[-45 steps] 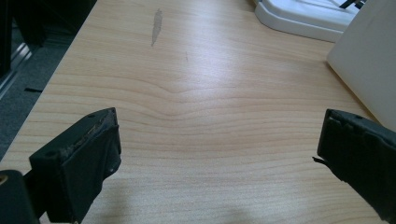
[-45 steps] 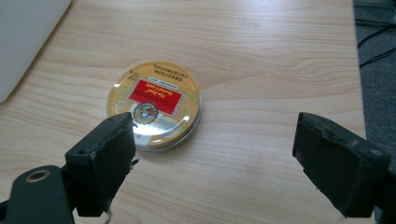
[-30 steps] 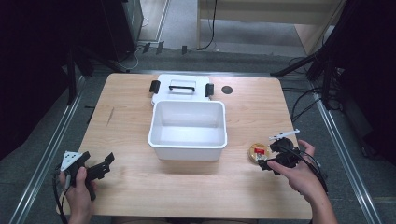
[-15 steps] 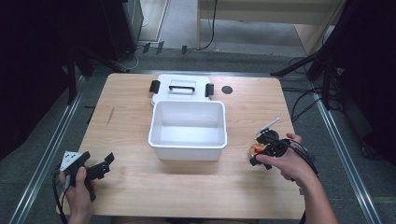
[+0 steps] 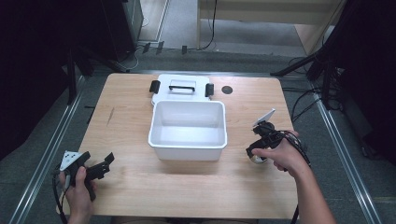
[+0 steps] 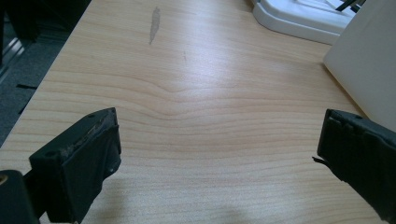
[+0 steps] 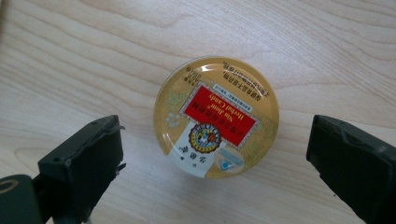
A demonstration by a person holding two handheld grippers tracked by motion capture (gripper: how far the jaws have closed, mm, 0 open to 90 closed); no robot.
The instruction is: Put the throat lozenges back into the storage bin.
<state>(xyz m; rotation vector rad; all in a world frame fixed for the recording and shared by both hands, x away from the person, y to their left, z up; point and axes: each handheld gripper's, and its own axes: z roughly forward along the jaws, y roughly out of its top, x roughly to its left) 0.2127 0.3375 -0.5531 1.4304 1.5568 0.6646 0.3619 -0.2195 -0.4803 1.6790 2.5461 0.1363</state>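
The candy tin (image 5: 258, 157) lay flat on the desk (image 5: 130, 116) just under my right gripper (image 5: 254, 153), which I had tipped down over it from above, so in the high view my hand hid most of it. The white tub (image 5: 188, 127) stood open to the left of that gripper, with its lid (image 5: 181, 87) flat behind it, and bare wood lay between tin and tub. The desk's right edge ran close beside my right hand, leaving less room that way. My left gripper (image 5: 95, 169) rested near the front left corner, apart from all of it.

In the left gripper view, that gripper (image 6: 217, 149) stood spread wide with nothing between its jaws, only bare desk (image 6: 196, 93) ahead and the tub's wall (image 6: 369, 60) off to its right.

In the right gripper view, my gripper (image 7: 212, 156) was spread, its jaws having just eased in a little, and they flanked the tin (image 7: 217, 116) without touching it. The round tin sat label-up and centred between them, I judged, so a squeeze would catch its rim on both sides.
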